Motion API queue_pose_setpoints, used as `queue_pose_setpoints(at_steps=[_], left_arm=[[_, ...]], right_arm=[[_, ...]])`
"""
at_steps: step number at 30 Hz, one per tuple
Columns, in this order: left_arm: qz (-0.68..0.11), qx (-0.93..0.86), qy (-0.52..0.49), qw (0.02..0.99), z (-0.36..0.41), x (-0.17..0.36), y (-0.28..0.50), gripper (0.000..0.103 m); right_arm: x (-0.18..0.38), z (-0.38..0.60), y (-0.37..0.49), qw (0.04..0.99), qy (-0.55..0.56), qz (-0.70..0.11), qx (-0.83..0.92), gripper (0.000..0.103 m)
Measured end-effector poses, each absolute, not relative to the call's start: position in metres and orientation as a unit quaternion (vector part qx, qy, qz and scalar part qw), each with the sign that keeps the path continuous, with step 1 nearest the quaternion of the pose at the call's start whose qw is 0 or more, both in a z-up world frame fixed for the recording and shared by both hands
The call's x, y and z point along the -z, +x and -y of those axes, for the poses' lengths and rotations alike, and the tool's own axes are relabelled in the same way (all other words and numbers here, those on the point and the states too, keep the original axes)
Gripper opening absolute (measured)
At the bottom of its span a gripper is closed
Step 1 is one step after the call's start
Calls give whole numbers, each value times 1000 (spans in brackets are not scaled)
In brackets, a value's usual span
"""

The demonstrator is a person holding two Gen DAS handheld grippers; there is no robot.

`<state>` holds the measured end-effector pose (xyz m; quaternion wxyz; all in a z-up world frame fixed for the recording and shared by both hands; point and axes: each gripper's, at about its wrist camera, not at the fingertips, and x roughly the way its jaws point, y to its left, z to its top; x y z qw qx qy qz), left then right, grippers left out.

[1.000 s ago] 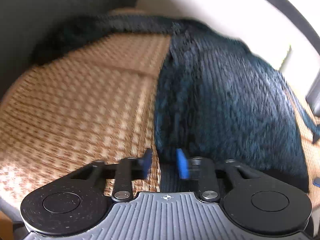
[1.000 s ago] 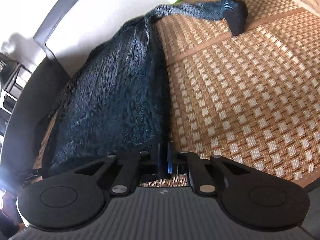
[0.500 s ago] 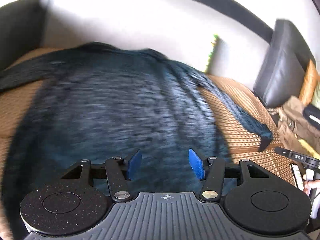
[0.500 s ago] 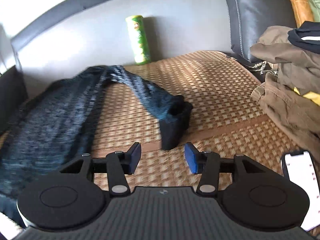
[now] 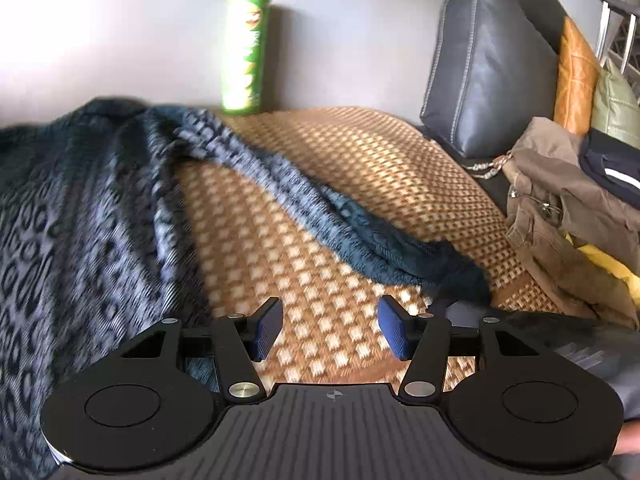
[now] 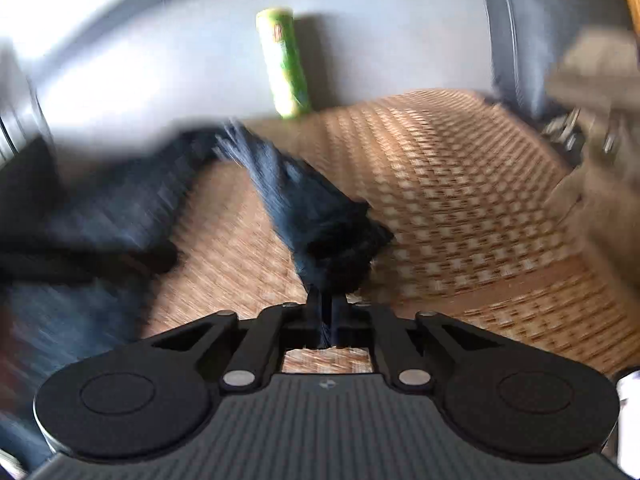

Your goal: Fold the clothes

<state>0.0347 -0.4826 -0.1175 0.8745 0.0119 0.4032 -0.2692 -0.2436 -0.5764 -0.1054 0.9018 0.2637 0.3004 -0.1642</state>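
A dark teal knitted sweater (image 5: 80, 216) lies spread on a woven rattan mat (image 5: 360, 168), its long sleeve (image 5: 320, 208) running out to the right. My left gripper (image 5: 328, 330) hangs open above bare mat, just right of the sweater's body, with nothing between its blue pads (image 5: 394, 332). In the blurred right wrist view, my right gripper (image 6: 329, 312) is shut on the dark cuff (image 6: 340, 244) at the sleeve's end, and the sleeve (image 6: 276, 176) trails back toward the sweater's body (image 6: 92, 220) on the left.
A green snack tube (image 5: 244, 52) stands against the grey sofa back. A dark leather cushion (image 5: 484, 64) and an orange cushion (image 5: 576, 64) lean at the right. A heap of brown and dark clothes (image 5: 568, 208) lies at the mat's right edge.
My left gripper let go of the sweater's edge, opened and swung right over the mat. My right gripper opened, moved to the sleeve cuff and has closed on it.
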Motion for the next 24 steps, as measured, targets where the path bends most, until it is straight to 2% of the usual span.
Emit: queue_pose_setpoints(at_steps=[2, 5, 7, 10, 16, 21, 24], left_arm=[[-379, 270, 57, 883, 494, 120, 35, 68], [-336, 275, 104, 895, 512, 121, 32, 68], [-301, 281, 121, 903, 524, 120, 29, 68], [-249, 291, 147, 912, 543, 119, 24, 76], [-174, 336, 227, 897, 565, 127, 6, 79], [-140, 359, 304, 871, 576, 142, -5, 80], [-119, 347, 318, 874, 589, 146, -3, 80]], right_arm=[[91, 606, -271, 892, 381, -223, 100, 5], [74, 641, -302, 869, 468, -151, 63, 5], [66, 652, -312, 863, 483, -142, 55, 5], [60, 654, -312, 862, 478, -159, 57, 5], [68, 658, -307, 838, 518, -160, 54, 5], [70, 663, -300, 833, 526, -162, 60, 5], [67, 662, -298, 833, 527, -160, 50, 5]])
